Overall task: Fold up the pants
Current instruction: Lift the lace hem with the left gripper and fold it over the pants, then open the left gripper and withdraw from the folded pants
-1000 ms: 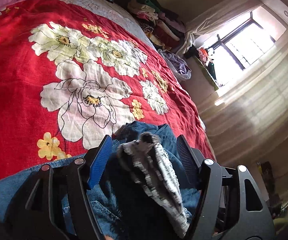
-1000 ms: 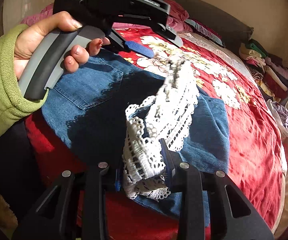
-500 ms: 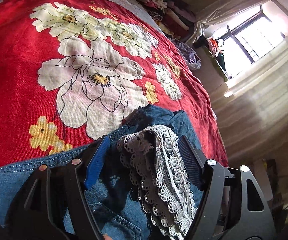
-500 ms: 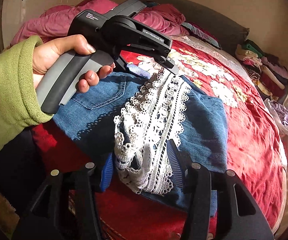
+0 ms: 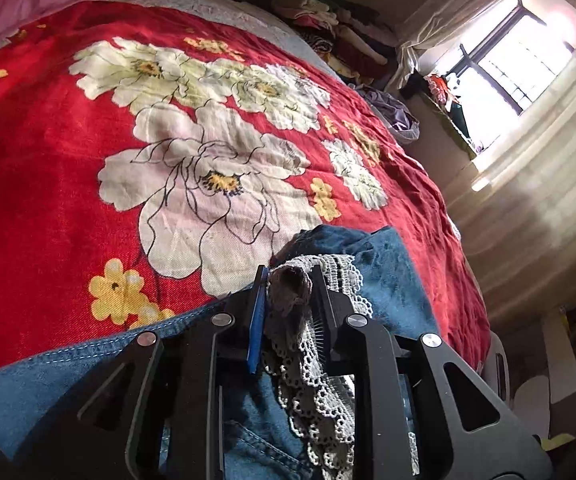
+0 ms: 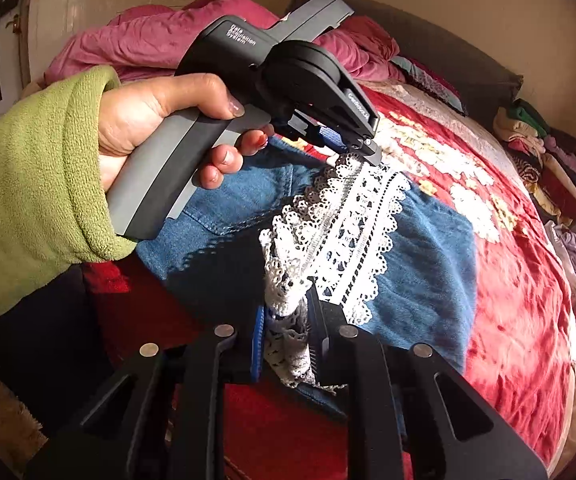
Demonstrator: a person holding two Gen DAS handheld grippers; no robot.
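Observation:
Blue denim pants with a white lace hem lie folded on the red floral bedspread. My left gripper is shut on the far end of the lace hem; it also shows in the right wrist view, held by a hand in a green sleeve. My right gripper is shut on the near end of the lace. The lace band stretches between the two grippers, over the denim.
A pile of pink bedding lies at the head of the bed. Stacked clothes sit at the far right edge, with a purple garment beside them. A bright window is past the bed.
Both grippers have closed on the lace hem: they were open around it half a second ago. The lace now lies flatter over the denim.

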